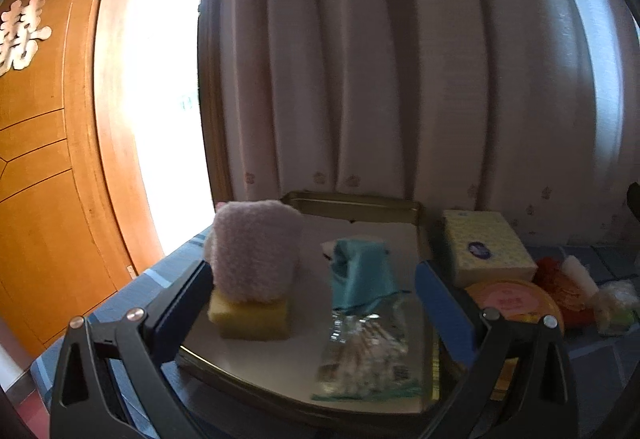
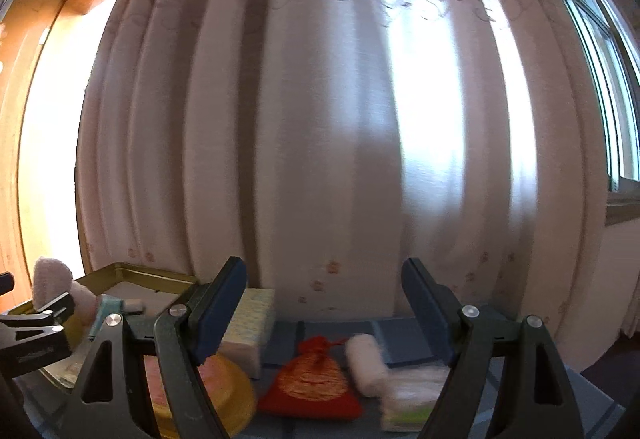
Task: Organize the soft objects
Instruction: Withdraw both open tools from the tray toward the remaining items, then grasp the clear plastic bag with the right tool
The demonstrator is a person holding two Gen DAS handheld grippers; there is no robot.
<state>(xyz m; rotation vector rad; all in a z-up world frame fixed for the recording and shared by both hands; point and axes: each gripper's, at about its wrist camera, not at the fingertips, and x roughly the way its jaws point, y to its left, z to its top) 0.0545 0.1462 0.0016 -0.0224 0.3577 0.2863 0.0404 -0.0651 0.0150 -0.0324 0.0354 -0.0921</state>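
- Both grippers, left (image 1: 312, 303) and right (image 2: 324, 313), had fingers apart, empty.
- Red pouch (image 2: 310, 383) lay crowded against the white roll (image 2: 366, 369); a grab might snag both.

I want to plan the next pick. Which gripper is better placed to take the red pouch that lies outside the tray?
Probably the right gripper. Its jaws are open and empty, and the red pouch lies just ahead between its fingers. The left gripper faces the tray, with the pouch off to its side.
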